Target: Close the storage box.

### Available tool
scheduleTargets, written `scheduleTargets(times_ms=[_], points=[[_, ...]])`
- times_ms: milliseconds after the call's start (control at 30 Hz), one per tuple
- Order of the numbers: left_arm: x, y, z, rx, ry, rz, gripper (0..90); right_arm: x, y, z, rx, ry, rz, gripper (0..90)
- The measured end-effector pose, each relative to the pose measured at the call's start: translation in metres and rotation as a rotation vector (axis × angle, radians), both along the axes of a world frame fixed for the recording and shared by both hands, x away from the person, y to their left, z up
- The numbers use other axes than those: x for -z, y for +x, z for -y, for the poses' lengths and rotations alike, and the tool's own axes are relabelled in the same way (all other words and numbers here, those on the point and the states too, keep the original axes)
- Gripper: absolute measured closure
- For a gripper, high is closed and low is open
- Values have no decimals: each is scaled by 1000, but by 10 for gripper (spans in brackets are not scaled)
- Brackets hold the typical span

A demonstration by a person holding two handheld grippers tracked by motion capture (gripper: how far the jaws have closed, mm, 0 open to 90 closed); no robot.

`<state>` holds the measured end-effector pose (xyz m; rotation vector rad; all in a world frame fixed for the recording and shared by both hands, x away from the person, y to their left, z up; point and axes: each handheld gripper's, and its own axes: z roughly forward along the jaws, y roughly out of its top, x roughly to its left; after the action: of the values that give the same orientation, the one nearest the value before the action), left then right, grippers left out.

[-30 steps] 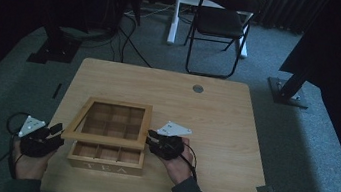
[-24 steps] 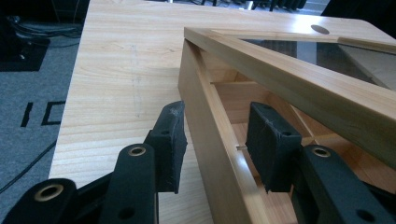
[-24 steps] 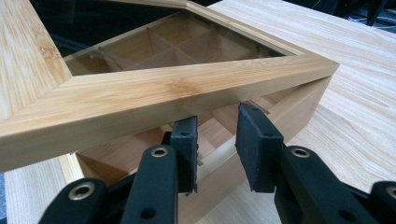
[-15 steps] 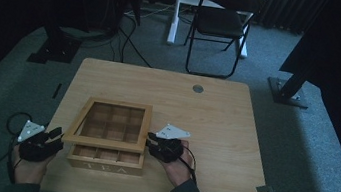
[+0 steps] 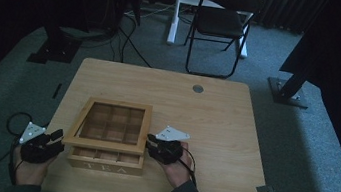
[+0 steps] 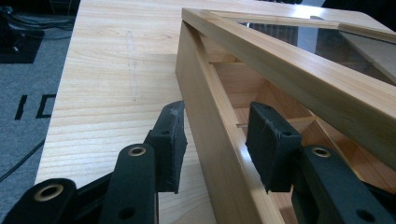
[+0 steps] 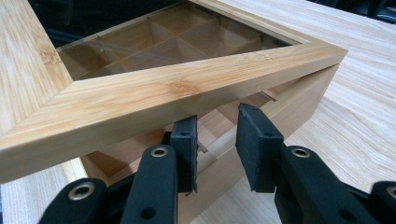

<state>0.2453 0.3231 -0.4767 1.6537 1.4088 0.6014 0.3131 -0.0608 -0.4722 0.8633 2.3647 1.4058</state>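
A wooden tea box [image 5: 105, 167] stands near the table's front edge. Its glass-paned lid [image 5: 106, 144] is raised a little above the divided compartments. My left gripper [image 5: 57, 136] is at the box's left side. In the left gripper view its jaws [image 6: 215, 140] straddle the box's side wall [image 6: 210, 116], with a sliver of table showing beside the outer pad [image 6: 170, 140]. My right gripper [image 5: 149, 141] is at the box's right side, under the lid's edge. In the right gripper view its jaws [image 7: 217, 144] are closed on the box's wall [image 7: 289, 102], one pad inside, one outside.
The box sits on a light wooden table [image 5: 216, 117] with a round grommet [image 5: 198, 88] near the far edge and a small grey tab [image 5: 265, 189] at the front right. A folding chair [image 5: 221, 22] and stand bases stand on the carpet beyond.
The lid's front edge looks slightly lower than a second ago. Both hands have stayed about where they were.
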Motion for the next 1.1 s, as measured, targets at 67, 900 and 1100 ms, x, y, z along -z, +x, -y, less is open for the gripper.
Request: scheduleTargets(times_ms=[67, 900, 1100], points=[[1, 0, 0, 0, 5, -3, 575, 1, 0, 0, 0, 3, -1, 685], [9, -8, -6, -22, -17, -21, 563, 10, -6, -1, 4, -23, -3, 683], [11, -8, -4, -15, -18, -31, 567, 15, -6, 0, 11, -35, -6, 680]])
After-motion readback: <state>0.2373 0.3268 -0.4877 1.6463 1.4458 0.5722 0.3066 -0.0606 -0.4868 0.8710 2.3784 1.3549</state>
